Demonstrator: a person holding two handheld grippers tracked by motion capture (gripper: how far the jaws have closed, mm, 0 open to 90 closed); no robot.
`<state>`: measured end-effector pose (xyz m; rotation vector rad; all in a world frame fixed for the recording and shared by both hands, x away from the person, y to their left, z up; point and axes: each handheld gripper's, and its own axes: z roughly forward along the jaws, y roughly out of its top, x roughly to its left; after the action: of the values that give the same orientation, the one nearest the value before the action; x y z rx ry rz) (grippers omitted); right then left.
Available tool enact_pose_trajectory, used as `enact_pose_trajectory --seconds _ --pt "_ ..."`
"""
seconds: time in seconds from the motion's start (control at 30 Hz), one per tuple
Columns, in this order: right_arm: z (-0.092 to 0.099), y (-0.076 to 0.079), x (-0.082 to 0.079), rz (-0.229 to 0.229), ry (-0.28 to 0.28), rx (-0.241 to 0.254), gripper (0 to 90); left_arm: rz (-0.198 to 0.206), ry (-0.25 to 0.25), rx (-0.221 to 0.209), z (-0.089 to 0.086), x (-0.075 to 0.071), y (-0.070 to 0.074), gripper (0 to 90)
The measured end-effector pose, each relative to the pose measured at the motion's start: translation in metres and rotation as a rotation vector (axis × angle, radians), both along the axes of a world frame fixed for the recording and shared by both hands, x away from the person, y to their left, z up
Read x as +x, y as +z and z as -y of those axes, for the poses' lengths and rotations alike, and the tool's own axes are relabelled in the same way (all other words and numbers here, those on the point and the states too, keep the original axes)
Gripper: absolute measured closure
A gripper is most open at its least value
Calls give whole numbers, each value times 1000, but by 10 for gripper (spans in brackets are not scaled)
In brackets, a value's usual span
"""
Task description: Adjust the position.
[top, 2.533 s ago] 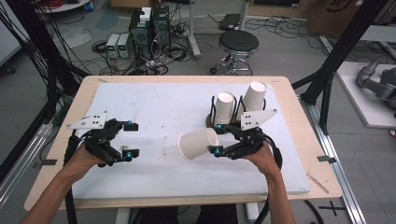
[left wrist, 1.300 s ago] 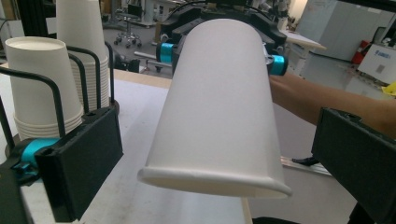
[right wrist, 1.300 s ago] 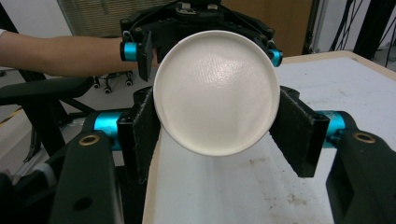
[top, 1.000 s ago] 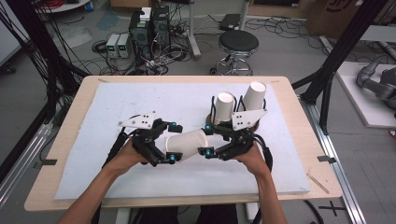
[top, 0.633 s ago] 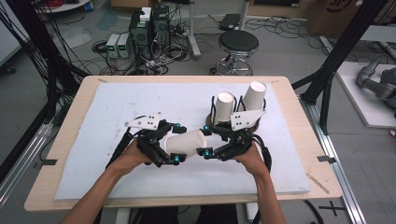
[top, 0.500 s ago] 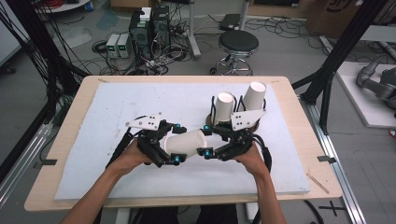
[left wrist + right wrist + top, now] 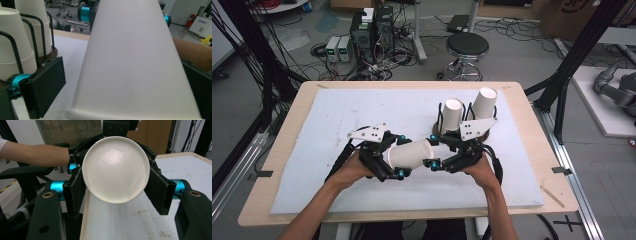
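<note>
high view: a white paper cup (image 7: 409, 154) lies sideways above the white mat (image 7: 337, 120), just in front of the cup rack (image 7: 464, 117), bridging both grippers. the left gripper (image 7: 389, 160) clamps its wide end; the right gripper (image 7: 437, 152) sits at its base, likely a handover.

left gripper view: the cup wall (image 7: 135, 60) sits between the jaws; the stacked cups (image 7: 17, 45) in the rack stand just beside.

right gripper view: the cup's base (image 7: 116, 168) faces the camera, with the left gripper's pads (image 7: 157, 191) pressing its sides; the right jaws spread wide, free of it.

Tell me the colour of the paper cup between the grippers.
The paper cup is plain white; the high view shows it best.
</note>
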<state>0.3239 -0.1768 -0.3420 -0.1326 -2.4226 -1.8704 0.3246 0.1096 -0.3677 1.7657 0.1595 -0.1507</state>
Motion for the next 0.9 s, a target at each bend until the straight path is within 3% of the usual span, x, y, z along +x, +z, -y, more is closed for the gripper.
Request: enact_pose_trajectory --seconds 0.07,0.1,0.23,0.37,0.9 --pt "0 0 0 3 2 3 373 16 0 4 0 -1 0 150" --pt "0 0 0 0 1 1 373 19 1 3 0 -1 1 160" --pt "0 -1 0 -3 1 -2 373 11 -12 4 -1 -1 0 168" --pt "0 -1 1 -2 -1 -2 373 25 -26 3 -3 -2 1 236" --pt "1 -3 1 7 7 -9 372 51 -21 26 -3 -3 2 306"
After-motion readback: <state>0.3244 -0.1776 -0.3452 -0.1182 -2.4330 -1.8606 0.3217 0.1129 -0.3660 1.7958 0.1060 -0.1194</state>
